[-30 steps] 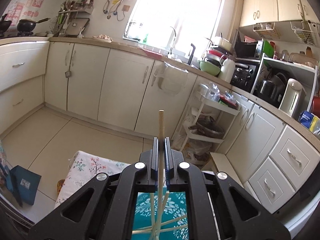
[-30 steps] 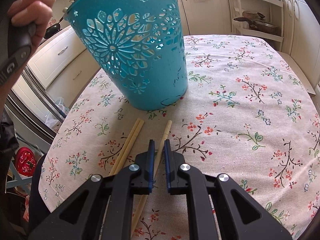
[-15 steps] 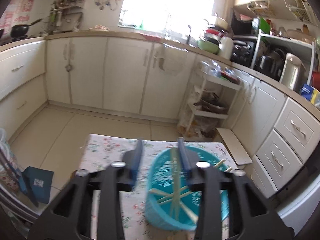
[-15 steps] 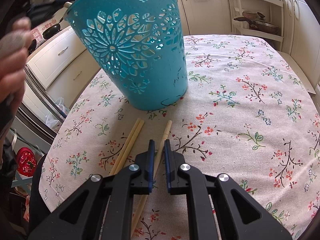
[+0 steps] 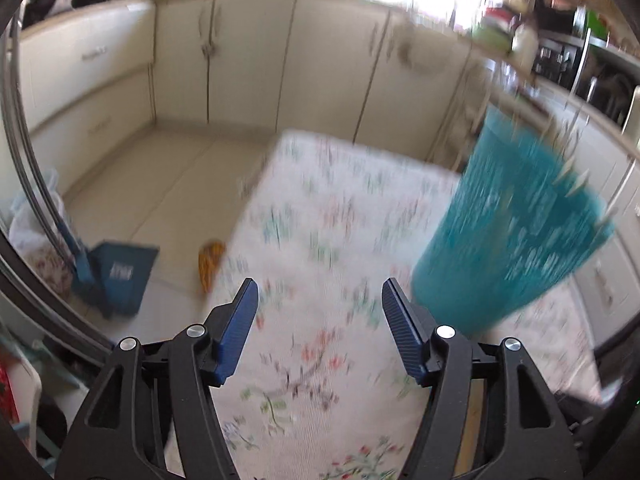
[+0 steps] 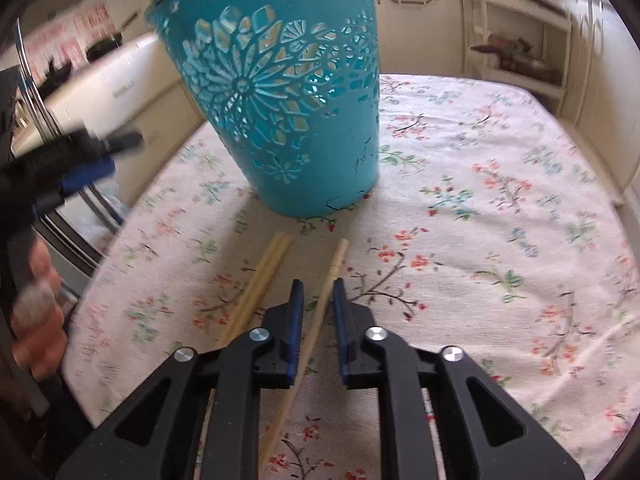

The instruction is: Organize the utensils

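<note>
A teal cut-out utensil basket (image 6: 280, 92) stands on the floral tablecloth (image 6: 500, 220); it also shows, blurred, in the left wrist view (image 5: 516, 220) with chopstick tips at its rim. My right gripper (image 6: 317, 286) hangs low over the cloth, jaws slightly apart around a single wooden chopstick (image 6: 332, 276) lying there, not clamped. A pair of chopsticks (image 6: 264, 280) lies just left of it. My left gripper (image 5: 320, 292) is wide open and empty above the cloth, left of the basket; it shows blurred in the right wrist view (image 6: 80, 160).
Kitchen cabinets (image 5: 248, 60) line the far wall. A blue dustpan (image 5: 116, 272) stands on the floor left of the table. A white shelf rack (image 6: 516, 40) stands beyond the table's far edge. The person's hand (image 6: 36, 312) is at the left.
My left gripper let go of a chopstick over the basket, opened wide, and swung down and left. My right gripper opened a little around the single chopstick.
</note>
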Demonstrator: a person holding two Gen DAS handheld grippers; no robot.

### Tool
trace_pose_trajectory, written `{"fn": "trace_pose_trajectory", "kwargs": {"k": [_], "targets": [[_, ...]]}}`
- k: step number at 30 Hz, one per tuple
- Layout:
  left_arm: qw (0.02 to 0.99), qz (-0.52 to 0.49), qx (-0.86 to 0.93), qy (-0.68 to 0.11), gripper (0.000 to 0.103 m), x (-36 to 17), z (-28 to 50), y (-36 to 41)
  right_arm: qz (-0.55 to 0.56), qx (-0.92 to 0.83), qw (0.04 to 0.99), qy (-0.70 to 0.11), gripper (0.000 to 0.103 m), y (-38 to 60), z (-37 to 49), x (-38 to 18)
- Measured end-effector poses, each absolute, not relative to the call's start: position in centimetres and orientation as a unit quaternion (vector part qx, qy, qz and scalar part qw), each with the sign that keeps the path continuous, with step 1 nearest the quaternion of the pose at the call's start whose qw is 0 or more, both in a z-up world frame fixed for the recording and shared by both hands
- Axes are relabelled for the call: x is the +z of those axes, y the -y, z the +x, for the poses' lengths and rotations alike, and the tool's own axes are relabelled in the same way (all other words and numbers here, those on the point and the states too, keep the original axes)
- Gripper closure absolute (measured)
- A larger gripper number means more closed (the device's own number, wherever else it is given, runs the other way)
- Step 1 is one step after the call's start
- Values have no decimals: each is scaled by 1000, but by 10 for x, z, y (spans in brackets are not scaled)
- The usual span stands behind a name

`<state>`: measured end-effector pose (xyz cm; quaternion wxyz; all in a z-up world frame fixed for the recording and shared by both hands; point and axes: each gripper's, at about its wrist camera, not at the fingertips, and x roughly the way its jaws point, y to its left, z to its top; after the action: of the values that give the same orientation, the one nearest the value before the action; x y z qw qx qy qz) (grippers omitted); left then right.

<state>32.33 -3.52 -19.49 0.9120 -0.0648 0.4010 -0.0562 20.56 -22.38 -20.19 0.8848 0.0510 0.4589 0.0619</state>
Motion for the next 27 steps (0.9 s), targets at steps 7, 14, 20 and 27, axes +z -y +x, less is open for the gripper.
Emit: {"fn": "trace_pose_trajectory", "kwargs": {"k": [7, 14, 20, 27], "targets": [[900, -30, -52, -433, 39, -224, 328, 50, 12, 52, 875, -481, 94, 212, 206, -198], [897, 20, -59, -439, 31, -230, 332, 67, 105, 106, 858, -492, 97, 237, 202, -192], [891, 12, -61, -449, 29, -234, 334, 65, 218, 180, 855, -434, 97, 274, 178, -142], [889, 14, -61, -454, 29, -235, 334, 67, 262, 217, 886, -314, 97, 293, 192, -48]]}}
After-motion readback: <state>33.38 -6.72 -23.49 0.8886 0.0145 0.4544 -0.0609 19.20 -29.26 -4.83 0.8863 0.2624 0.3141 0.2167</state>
